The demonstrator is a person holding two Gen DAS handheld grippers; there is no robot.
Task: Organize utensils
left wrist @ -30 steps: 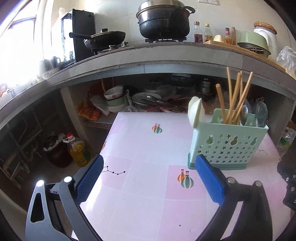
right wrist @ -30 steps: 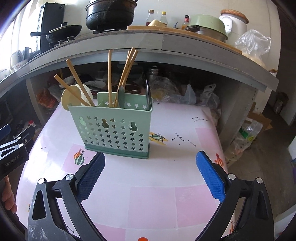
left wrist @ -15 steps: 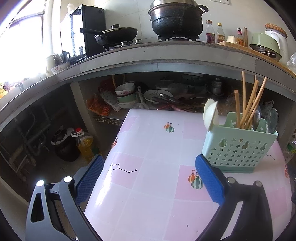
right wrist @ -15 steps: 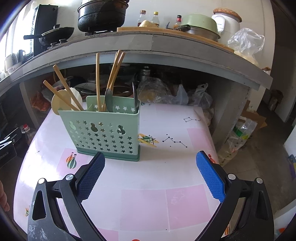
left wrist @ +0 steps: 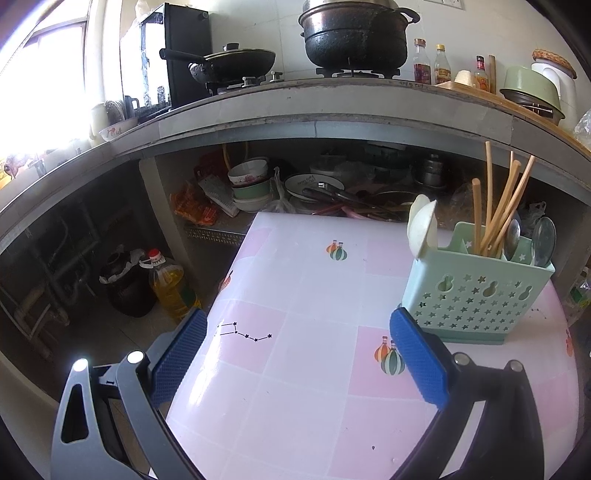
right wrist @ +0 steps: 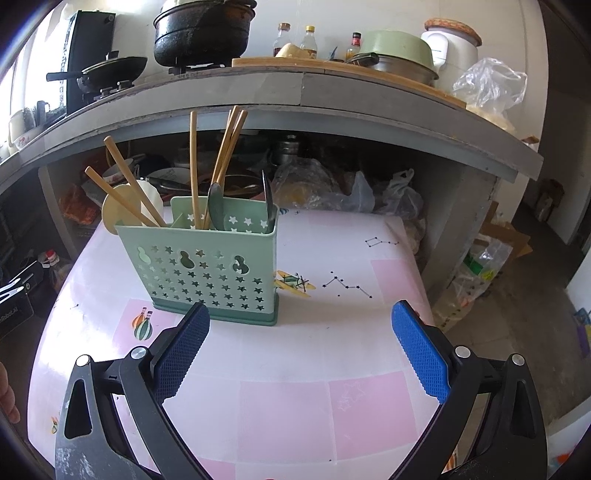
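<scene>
Left gripper [left wrist: 297, 352]: blue-padded fingers spread wide apart, nothing between them, hovering above the near left part of the table.

Right gripper [right wrist: 301, 341]: blue-padded fingers likewise spread wide, nothing held, hovering above the near edge of the table with its left finger just in front of the caddy's base.

Table [right wrist: 288, 413]: white and pink checked covering printed with small balloons and star-line figures.

Utensil caddy [right wrist: 212, 266]: pale green plastic, star and gourd cut-outs in its front wall, darker green base, standing upright on the table. In the left wrist view it sits at the right side of the table [left wrist: 295, 406], beyond the right finger.

Contents of the caddy [left wrist: 476, 291]:
- Wooden chopsticks [right wrist: 221, 162], several, leaning at mixed angles; two lean out to the left end.
- White ceramic spoon [left wrist: 423, 227], bowl up, at the left end compartment.
- Metal spoons [left wrist: 543, 242], bowls up, at the right end; the exact count is hard to tell from either view.

Shelf under the counter, beyond the table: stacked bowls [left wrist: 249, 182], plates and plastic bags [right wrist: 369, 195].

Floor, left of the table: oil bottle [left wrist: 170, 282] beside a dark jug.

Counter, farthest: large black pot [left wrist: 354, 33], frying pan [left wrist: 236, 62], sauce bottles [left wrist: 432, 66], green bowl [right wrist: 395, 50].
</scene>
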